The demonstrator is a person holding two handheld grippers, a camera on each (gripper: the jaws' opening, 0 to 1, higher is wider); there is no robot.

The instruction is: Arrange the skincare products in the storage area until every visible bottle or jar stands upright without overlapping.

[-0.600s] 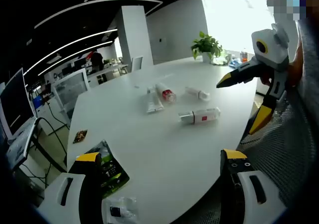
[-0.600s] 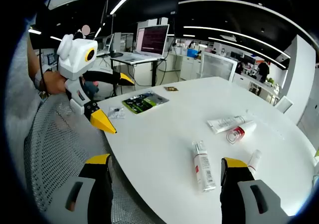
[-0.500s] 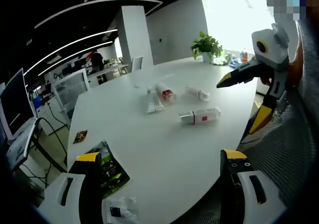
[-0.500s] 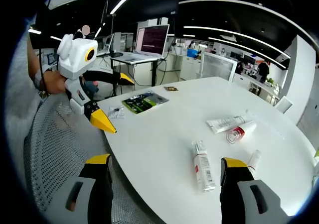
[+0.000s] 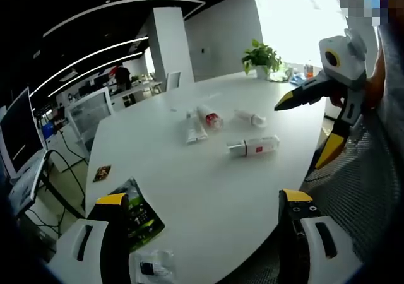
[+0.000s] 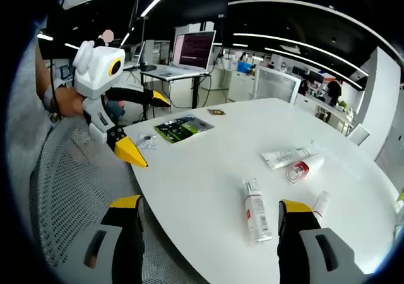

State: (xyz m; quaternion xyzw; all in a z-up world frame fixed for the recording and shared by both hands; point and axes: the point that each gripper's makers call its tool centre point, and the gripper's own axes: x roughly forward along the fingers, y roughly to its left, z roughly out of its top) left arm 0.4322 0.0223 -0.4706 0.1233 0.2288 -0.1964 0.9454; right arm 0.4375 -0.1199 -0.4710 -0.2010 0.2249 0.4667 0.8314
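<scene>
Here, four skincare products are lying on their sides on the white table [image 5: 189, 189], none of them standing upright. In the left gripper view, the white pump bottle [image 5: 254, 147] with a red label is resting nearest, the white tube [image 5: 191, 129] and the clear bottle with a red cap [image 5: 209, 117] are lying just beside each other further back, and a small white bottle [image 5: 250, 118] is sitting apart to their right. The left gripper [image 5: 205, 209] is hovering at the table's near edge with its jaws spread wide, gripping nothing. The right gripper [image 6: 208, 216] is likewise hanging open and empty over the table edge, with the pump bottle [image 6: 255, 209] lying between its jaws in the right gripper view. A dark green packet [image 5: 140, 214] and a small clear pouch [image 5: 151, 267] are sitting near the left gripper, and a potted plant [image 5: 262, 59] is standing at the far end.
</scene>
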